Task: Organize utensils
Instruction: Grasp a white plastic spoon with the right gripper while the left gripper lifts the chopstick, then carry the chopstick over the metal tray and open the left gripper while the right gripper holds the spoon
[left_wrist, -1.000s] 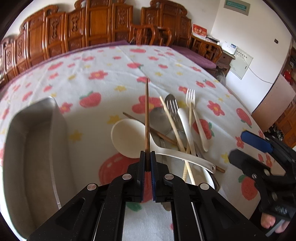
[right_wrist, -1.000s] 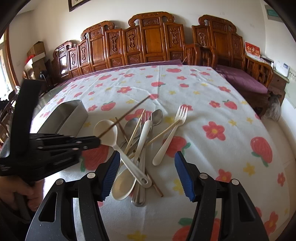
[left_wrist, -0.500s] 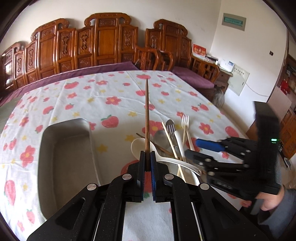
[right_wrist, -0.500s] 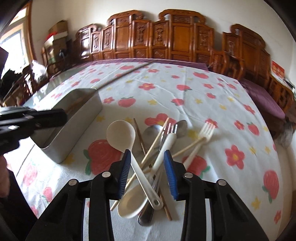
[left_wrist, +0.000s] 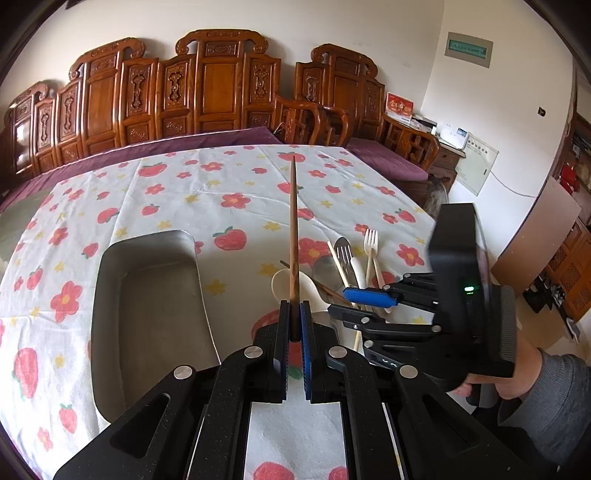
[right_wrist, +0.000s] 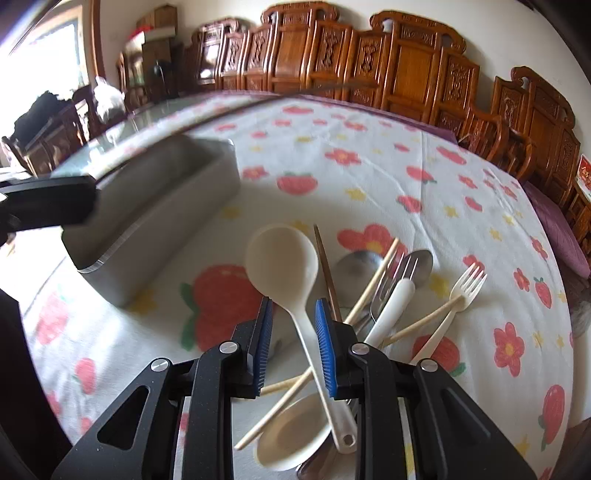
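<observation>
Left gripper clamps 1 brown chopstick; right gripper, parted, blurs around ladle.

A: Daylight throughout, soft and even. In the right wrist view a window at far left is blown out to white.

B: The same view is smeared: the metal tray and the far edge of the worktop are streaked, yet the white ladle nearby stays fairly crisp.

A: The left wrist view is sharper; only the right tongs blur slightly.

B: Both frames bow strongly, with black corners. Shadows are faint, and the tray's inside looks dull grey.
</observation>
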